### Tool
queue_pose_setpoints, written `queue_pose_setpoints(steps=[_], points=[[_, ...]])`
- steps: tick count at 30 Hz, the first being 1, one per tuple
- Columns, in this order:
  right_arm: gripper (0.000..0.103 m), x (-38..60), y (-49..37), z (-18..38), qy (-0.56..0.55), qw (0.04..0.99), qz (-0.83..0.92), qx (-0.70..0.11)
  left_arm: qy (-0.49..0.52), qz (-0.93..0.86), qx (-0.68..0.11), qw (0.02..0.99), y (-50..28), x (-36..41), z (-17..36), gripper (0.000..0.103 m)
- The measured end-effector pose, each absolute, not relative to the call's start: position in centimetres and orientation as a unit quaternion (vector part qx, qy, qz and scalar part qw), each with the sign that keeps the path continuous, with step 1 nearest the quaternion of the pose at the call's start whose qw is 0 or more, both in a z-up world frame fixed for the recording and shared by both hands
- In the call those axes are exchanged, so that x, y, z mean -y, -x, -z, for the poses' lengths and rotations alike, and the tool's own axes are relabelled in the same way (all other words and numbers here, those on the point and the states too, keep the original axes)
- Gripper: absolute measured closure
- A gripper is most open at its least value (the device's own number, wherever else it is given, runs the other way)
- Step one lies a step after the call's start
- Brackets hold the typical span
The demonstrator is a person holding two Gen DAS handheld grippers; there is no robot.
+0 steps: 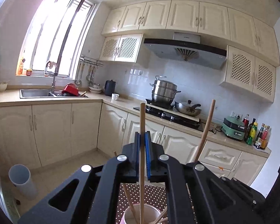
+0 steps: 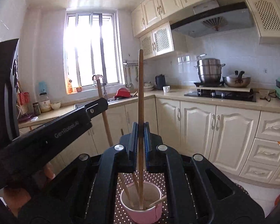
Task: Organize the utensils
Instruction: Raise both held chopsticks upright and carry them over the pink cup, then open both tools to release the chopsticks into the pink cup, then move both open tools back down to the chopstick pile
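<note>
A pink cup [image 2: 142, 211] with a white inside stands on a brown polka-dot cloth [image 2: 121, 214] below both grippers; it also shows in the left wrist view [image 1: 140, 215]. Several wooden chopsticks lean in it. My left gripper [image 1: 143, 136] is shut on a pale upright chopstick [image 1: 142, 123] whose lower end is in the cup. My right gripper [image 2: 140, 127] is shut on a darker upright chopstick [image 2: 140, 85] whose lower end rests in the cup. The right gripper's chopstick [image 1: 205, 130] shows in the left wrist view. The left gripper body [image 2: 46, 136] crosses the right view's left side.
Cream kitchen cabinets [image 2: 205, 127] line the wall ahead. A hob with a steel pot [image 2: 209, 72] and a pan [image 2: 236, 81] is to the right. A sink [image 1: 37, 93] sits under the window. A white bin [image 1: 22, 181] stands on the floor at left.
</note>
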State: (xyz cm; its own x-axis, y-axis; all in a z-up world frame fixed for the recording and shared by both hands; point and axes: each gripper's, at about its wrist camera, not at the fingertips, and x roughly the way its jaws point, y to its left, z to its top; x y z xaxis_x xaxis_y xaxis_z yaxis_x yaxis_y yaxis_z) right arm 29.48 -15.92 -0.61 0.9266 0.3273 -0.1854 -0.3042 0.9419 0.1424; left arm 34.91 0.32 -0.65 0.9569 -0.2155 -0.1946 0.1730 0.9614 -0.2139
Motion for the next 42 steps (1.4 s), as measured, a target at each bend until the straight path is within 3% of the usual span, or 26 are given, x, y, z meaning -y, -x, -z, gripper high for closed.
queue_pose_setpoints(steps=[18, 20, 21, 31, 34, 37, 42], points=[[0.096, 15.4, -29.2, 3.8, -0.048, 0.97, -0.169, -0.165, 0.052, 0.105, -0.196, 0.973, -35.0, -0.3, 5.2, 0.095], [0.096, 15.6, -29.1, 3.9, -0.047, 0.97, -0.167, -0.169, 0.05, 0.103, -0.2, 0.973, -34.6, -0.5, 5.4, 0.077], [0.096, 15.6, -29.0, 4.0, -0.046, 0.97, -0.166, -0.173, 0.049, 0.101, -0.2, 0.973, -34.4, -0.7, 5.4, 0.073], [0.095, 16.2, -26.7, 3.7, -0.037, 0.973, -0.142, -0.177, 0.054, 0.079, -0.207, 0.974, -31.5, -3.1, 4.7, 0.056], [0.084, 16.4, -25.7, 3.3, -0.038, 0.975, -0.139, -0.172, 0.044, 0.067, -0.208, 0.975, -30.3, -3.5, 4.3, 0.051], [0.06, 16.5, -24.7, 2.8, -0.041, 0.976, -0.139, -0.164, 0.036, 0.057, -0.202, 0.977, -28.8, -4.1, 3.8, 0.047], [0.053, 16.7, -22.7, 1.8, -0.038, 0.978, -0.137, -0.151, 0.026, 0.046, -0.2, 0.978, -26.3, -4.6, 3.1, 0.043]])
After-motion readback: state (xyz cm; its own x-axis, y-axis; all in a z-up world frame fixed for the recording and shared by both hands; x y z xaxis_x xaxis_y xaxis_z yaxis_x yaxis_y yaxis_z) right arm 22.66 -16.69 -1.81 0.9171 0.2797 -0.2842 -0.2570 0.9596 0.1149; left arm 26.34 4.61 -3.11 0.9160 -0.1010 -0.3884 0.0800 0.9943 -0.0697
